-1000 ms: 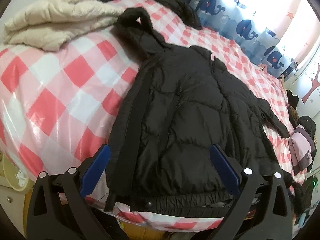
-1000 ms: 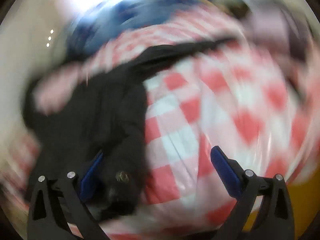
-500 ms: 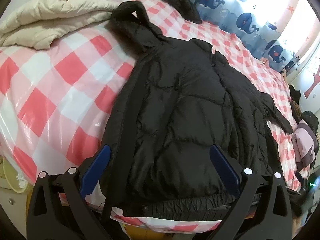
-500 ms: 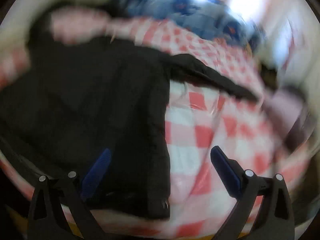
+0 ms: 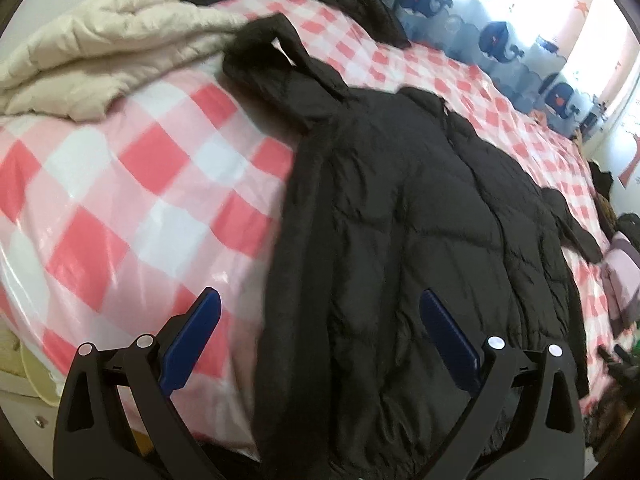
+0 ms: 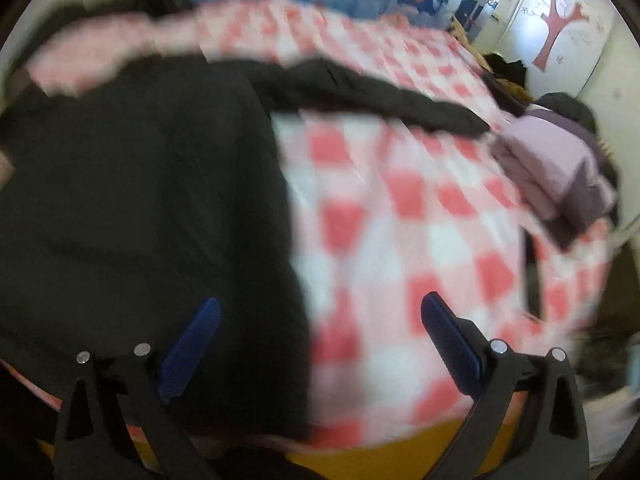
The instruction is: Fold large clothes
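The bed [image 5: 120, 184] carries the black jacket [image 5: 420, 240] spread flat, its long axis running from the hem at the near edge, right under me, up to the hood [image 5: 276, 56] towards the far left corner. My left gripper [image 5: 320, 332] hangs over the jacket's left side seam near the hem, fingers wide and holding nothing. My right gripper [image 6: 320, 336] straddles the jacket's right edge, also wide and empty, with the right sleeve [image 6: 380, 92] stretched away towards the bed's right edge.
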Demonstrator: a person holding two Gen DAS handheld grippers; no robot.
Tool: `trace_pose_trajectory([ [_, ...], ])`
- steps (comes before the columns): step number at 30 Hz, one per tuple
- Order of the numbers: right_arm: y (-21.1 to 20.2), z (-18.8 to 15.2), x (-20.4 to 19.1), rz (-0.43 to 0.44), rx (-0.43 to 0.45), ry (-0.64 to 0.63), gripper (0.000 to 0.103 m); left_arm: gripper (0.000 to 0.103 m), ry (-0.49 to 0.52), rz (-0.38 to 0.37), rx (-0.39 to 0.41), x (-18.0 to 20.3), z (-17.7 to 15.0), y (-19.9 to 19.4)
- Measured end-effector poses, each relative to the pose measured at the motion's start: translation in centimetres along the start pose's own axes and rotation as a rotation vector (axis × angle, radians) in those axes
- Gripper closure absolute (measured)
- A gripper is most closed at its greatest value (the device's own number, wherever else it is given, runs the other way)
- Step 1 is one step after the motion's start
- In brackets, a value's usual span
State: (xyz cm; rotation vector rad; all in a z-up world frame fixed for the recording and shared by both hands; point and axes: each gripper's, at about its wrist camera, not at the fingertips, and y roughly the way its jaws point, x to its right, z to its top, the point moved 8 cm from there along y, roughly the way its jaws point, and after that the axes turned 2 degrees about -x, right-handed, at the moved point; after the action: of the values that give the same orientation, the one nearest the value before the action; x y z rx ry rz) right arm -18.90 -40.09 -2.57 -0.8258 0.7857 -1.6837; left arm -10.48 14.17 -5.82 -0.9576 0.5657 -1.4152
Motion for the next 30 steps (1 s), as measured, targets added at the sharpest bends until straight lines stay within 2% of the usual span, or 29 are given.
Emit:
trace_pose_trajectory([
  [2, -1.5, 2.7, -2.5, 0.131, 0.069, 0.015, 0.007, 0.007, 0.018, 0.022, 0.032, -0.2, 1.5, -0.2],
  [3, -2.2, 4.5, -4.9, 0.239, 0.097, 0.016, 0.007, 0.007, 0.046, 0.034, 0.051, 0.0, 2.8, -0.3],
  [5, -2.0, 7.2, -9.4, 0.396, 0.111, 0.007, 0.007, 0.007, 0.114, 0.036, 0.096, 1.2, 5.5, -0.6],
  [8, -0.3, 9.9, -13.5, 0.489, 0.141, 0.009, 0.007, 0.007, 0.227, 0.051, 0.142, 3.6, 9.9, 0.2],
  [10, 2.5, 11.4, -16.1, 0.561, 0.153, 0.078, 0.007, 0.007, 0.318, 0.072, 0.139, 5.7, 12.9, 2.3],
  [13, 6.1, 11.2, -17.5, 0.633, 0.148, 0.205, 0.007, 0.007, 0.445, 0.153, 0.128, 8.6, 17.4, 7.0],
  [15, 8.0, 10.3, -17.7, 0.636, 0.123, 0.238, 0.007, 0.007, 0.519, 0.236, 0.094, 9.7, 20.4, 11.4],
  [17, 9.2, 10.1, -17.6, 0.64, 0.067, 0.26, 0.007, 0.007, 0.554, 0.288, 0.028, 9.8, 22.4, 15.8],
  [21, 9.8, 11.0, -16.8, 0.624, 0.069, 0.253, 0.007, 0.008, 0.538, 0.378, -0.081, 7.4, 24.2, 22.2],
  [22, 10.1, 11.0, -16.7, 0.635, 0.056, 0.268, 0.007, 0.013, 0.508, 0.392, -0.121, 6.2, 24.6, 23.6],
  [23, 10.5, 10.9, -16.7, 0.649, 0.043, 0.286, 0.007, 0.046, 0.479, 0.394, -0.149, 5.3, 24.7, 24.3],
  [24, 10.9, 10.7, -16.8, 0.658, 0.026, 0.298, 0.007, 0.085, 0.447, 0.383, -0.175, 4.6, 24.8, 24.5],
  [25, 11.1, 10.5, -16.8, 0.659, 0.016, 0.297, 0.007, 0.094, 0.413, 0.374, -0.18, 4.0, 25.0, 24.3],
  [27, 11.4, 10.3, -16.8, 0.658, 0.006, 0.293, 0.007, 0.098, 0.325, 0.297, -0.15, 3.2, 26.5, 21.9],
  [28, 11.5, 10.2, -16.7, 0.656, 0.009, 0.294, 0.007, 0.099, 0.307, 0.293, -0.118, 2.9, 27.2, 20.4],
  [30, 11.8, 10.2, -16.5, 0.651, 0.004, 0.301, 0.007, 0.099, 0.219, 0.246, 0.004, 1.3, 30.2, 14.2],
])
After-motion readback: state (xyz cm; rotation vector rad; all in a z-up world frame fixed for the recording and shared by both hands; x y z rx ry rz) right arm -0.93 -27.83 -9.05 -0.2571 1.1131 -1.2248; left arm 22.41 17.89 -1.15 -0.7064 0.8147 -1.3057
